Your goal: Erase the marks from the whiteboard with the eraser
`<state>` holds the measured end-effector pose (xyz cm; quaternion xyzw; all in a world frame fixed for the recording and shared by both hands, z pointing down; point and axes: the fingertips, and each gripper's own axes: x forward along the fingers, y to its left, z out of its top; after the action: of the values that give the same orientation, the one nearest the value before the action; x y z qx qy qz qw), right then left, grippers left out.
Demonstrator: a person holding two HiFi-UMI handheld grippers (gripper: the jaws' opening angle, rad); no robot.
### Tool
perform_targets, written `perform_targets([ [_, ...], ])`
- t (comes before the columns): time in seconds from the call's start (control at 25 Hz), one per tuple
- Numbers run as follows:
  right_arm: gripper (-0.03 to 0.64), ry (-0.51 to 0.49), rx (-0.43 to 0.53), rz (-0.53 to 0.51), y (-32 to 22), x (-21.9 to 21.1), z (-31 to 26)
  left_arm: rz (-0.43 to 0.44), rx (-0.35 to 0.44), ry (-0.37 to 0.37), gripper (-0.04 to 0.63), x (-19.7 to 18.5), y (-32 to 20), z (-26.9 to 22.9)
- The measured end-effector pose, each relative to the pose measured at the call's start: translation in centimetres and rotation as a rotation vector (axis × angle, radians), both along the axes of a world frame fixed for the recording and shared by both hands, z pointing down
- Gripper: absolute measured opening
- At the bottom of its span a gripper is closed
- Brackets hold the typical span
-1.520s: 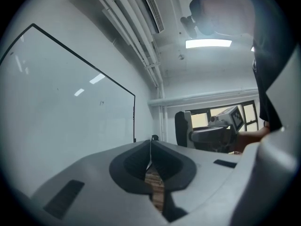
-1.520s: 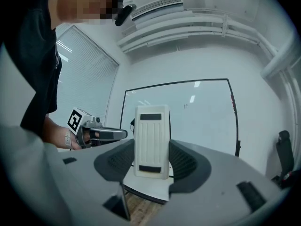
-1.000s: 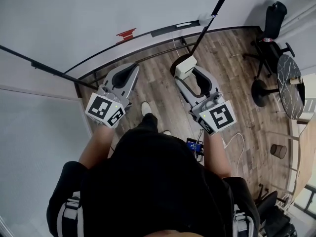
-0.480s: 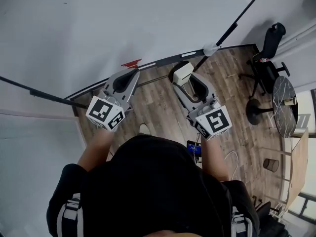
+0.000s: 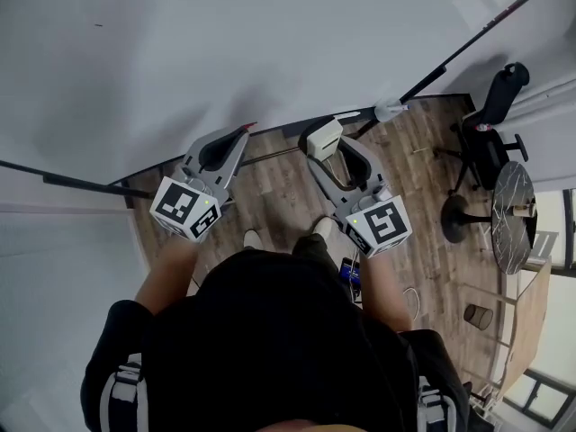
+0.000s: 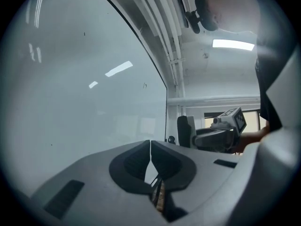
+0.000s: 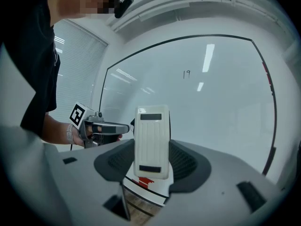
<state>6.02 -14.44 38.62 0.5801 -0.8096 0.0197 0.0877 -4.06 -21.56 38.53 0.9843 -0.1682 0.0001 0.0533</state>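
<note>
The whiteboard (image 5: 225,43) fills the upper part of the head view. A small handwritten mark (image 7: 186,73) shows on it in the right gripper view, and a tiny mark (image 6: 145,85) in the left gripper view. My right gripper (image 5: 326,144) is shut on the white eraser (image 7: 151,142), held upright just short of the board's lower edge (image 5: 297,120). My left gripper (image 5: 236,140) is to its left, near the same edge, with the jaws shut together on nothing. In the left gripper view, the left gripper (image 6: 150,144) faces the board.
A black office chair (image 5: 490,106) and a round dark table (image 5: 511,214) stand at the right on the wood floor (image 5: 288,196). A brown bin (image 5: 477,315) sits lower right. A red object (image 5: 248,127) and a white object (image 5: 389,111) rest on the board's ledge.
Both grippers have come up closer to the board's lower edge, and the head view has tilted up over more of the board. The eraser stays in the right gripper.
</note>
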Motion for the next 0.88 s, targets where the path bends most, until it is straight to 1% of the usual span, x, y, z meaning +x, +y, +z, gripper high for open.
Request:
perform_targets([
  [0.16,0.225,0.051,0.003,-0.050,-2.2,3.2,0.1,-0.075,0.022,-0.015,0.008,2.0,-1.0,-0.3],
  [0.24,0.225,0.124,0.016,-0.080,-3.6,4.9,-0.7,-0.129,0.037,-0.014,0.008,3.0,-1.7,-0.9],
  [0.32,0.224,0.251,0.040,-0.110,-5.2,6.5,-2.3,-0.194,0.048,-0.017,0.008,4.0,-2.6,-1.8],
  [0.44,0.224,0.485,0.108,-0.162,-7.7,8.2,-5.8,-0.290,0.085,-0.038,0.008,5.5,-3.6,-3.9],
  [0.64,0.224,0.816,0.235,-0.202,-10.4,9.3,-11.9,-0.437,0.146,-0.049,0.008,7.2,-4.7,-8.0],
  [0.76,0.224,0.953,0.322,-0.198,-11.5,8.9,-15.6,-0.474,0.194,-0.057,0.008,7.6,-5.0,-10.3],
  [0.88,0.224,1.060,0.415,-0.152,-12.5,8.2,-19.8,-0.483,0.214,-0.046,0.008,7.8,-5.7,-11.8],
])
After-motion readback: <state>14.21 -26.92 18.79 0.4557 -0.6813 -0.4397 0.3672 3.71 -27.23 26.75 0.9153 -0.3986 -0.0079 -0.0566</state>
